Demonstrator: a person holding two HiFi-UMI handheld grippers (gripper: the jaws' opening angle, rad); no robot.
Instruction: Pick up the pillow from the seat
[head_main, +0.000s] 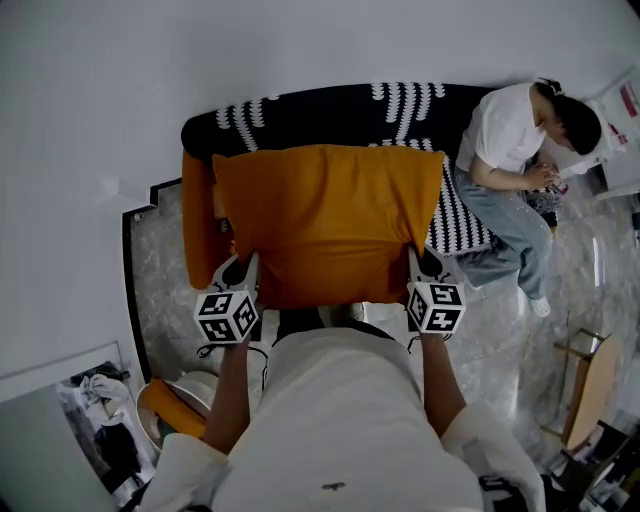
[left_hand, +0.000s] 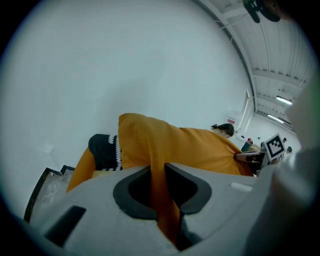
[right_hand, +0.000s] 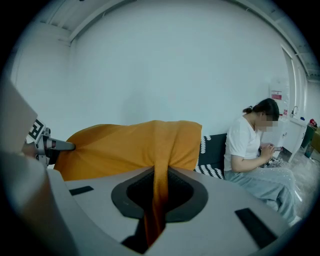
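Observation:
An orange pillow (head_main: 328, 222) hangs in the air above the sofa, held by its two near corners. My left gripper (head_main: 243, 272) is shut on the pillow's left corner, and a fold of orange cloth (left_hand: 162, 200) runs down between its jaws. At the right corner, my right gripper (head_main: 415, 268) is shut on the pillow (right_hand: 130, 147), with the fabric pinched between its jaws (right_hand: 156, 205). The pillow (left_hand: 185, 147) stretches across to the other gripper (left_hand: 272, 147) in the left gripper view. The seat beneath is mostly hidden by the pillow.
A sofa with a black-and-white patterned cover (head_main: 400, 105) stands against the white wall, with an orange cushion (head_main: 197, 230) at its left end. A person in a white shirt (head_main: 510, 140) sits at its right end. A wooden stool (head_main: 590, 385) and clutter (head_main: 100, 420) stand on the marble floor.

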